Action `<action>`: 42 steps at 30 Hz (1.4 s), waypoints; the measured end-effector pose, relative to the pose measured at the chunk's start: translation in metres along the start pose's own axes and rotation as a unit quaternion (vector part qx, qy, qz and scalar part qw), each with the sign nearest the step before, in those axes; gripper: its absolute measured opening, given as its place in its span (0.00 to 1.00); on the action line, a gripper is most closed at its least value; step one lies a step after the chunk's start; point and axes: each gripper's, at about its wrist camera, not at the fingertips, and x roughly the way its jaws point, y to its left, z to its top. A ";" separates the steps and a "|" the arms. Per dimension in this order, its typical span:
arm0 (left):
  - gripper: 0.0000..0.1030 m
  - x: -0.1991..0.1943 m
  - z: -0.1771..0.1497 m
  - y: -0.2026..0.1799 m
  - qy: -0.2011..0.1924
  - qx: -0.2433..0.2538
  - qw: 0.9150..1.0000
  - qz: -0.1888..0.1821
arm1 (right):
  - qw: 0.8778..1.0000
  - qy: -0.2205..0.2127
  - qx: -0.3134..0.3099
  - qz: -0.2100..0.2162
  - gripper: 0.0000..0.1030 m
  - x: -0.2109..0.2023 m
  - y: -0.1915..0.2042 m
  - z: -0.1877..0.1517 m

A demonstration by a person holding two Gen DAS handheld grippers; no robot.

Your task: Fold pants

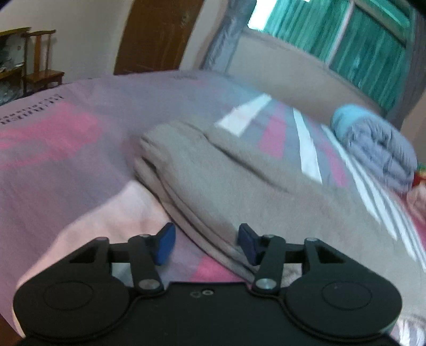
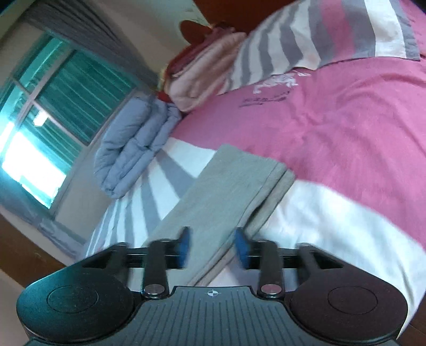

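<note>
- pants (image 1: 239, 183): soft matt cloth, kinda fleecy, grey-beige, stitched seam along the edge
- bedspread (image 2: 346, 127): smooth matt cotton-looking cloth, pink, white and grey stripes, lightly wrinkled
- quilt (image 2: 133, 149): puffy grey-blue fabric, stitched into channels, slight sheen
- left gripper (image 1: 206, 243): matt black plastic body, shiny metal pivot pins, blue pads (image 1: 166, 243) that look rubbery
- right gripper (image 2: 213, 247): same black plastic, ribbed top plate, metal pins
- chair (image 1: 42, 66): varnished wood, bit glossy
- door (image 1: 154, 37): brown wood, satin finish
- curtain (image 2: 77, 21): grey pleated cloth
</note>
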 end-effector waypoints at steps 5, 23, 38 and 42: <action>0.39 0.008 0.018 0.021 -0.003 -0.031 0.999 -0.018 | 1.000 -0.018 -0.017 0.005 0.49 -0.008 0.017 -0.020; 0.27 0.031 0.024 0.039 0.032 -0.017 0.998 -0.043 | 0.999 0.031 -0.016 -0.026 0.49 0.015 0.022 -0.024; 0.72 0.033 -0.012 -0.011 0.056 0.023 0.997 -0.042 | 0.987 -0.012 0.156 -0.024 0.50 0.023 -0.055 0.025; 0.73 0.033 -0.018 -0.007 0.046 0.024 0.998 -0.047 | 0.994 0.025 0.080 -0.067 0.09 0.044 -0.037 0.047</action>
